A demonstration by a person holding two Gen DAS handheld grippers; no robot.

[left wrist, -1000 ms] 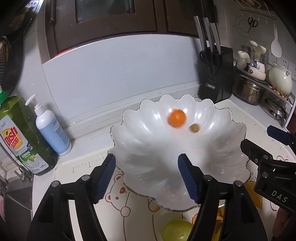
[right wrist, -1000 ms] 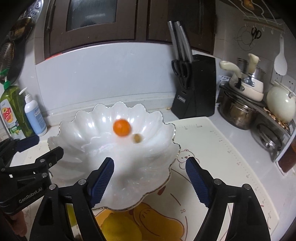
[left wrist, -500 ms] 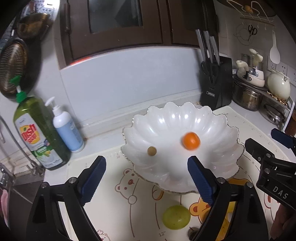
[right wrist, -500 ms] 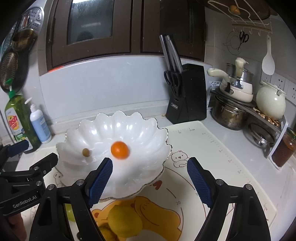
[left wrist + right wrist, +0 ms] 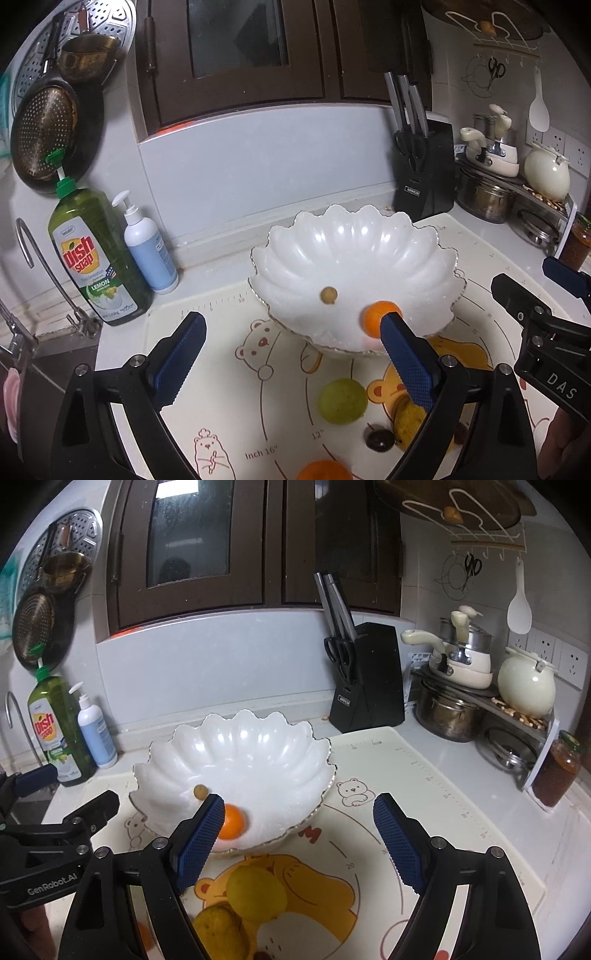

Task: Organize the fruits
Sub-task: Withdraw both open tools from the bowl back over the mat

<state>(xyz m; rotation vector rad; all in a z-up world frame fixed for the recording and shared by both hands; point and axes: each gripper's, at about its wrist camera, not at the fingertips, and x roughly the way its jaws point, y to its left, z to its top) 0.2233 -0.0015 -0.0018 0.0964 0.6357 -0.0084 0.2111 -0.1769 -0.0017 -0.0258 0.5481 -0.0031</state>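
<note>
A white scalloped bowl [image 5: 354,251] [image 5: 251,753] stands on the bear-print mat. A small orange fruit [image 5: 371,319] [image 5: 232,821] and a tiny tan fruit [image 5: 328,295] [image 5: 200,792] lie in its near side. On the mat in front lie a green fruit [image 5: 342,400], a yellow fruit [image 5: 256,891], a brownish-yellow fruit [image 5: 218,930] and an orange [image 5: 323,470]. My left gripper [image 5: 291,332] hovers short of the bowl, its jaws opening with nothing between them. My right gripper [image 5: 299,819] stands open and empty beside it.
A green dish soap bottle [image 5: 96,258] and a pump bottle [image 5: 147,251] stand at the back left by a faucet [image 5: 44,273]. A knife block [image 5: 365,679], stacked pots [image 5: 454,686] and a jar [image 5: 557,771] crowd the right.
Both grippers have drawn back and up from the bowl. The left jaws have spread wider. The orange and tan fruits have rolled to the bowl's near side.
</note>
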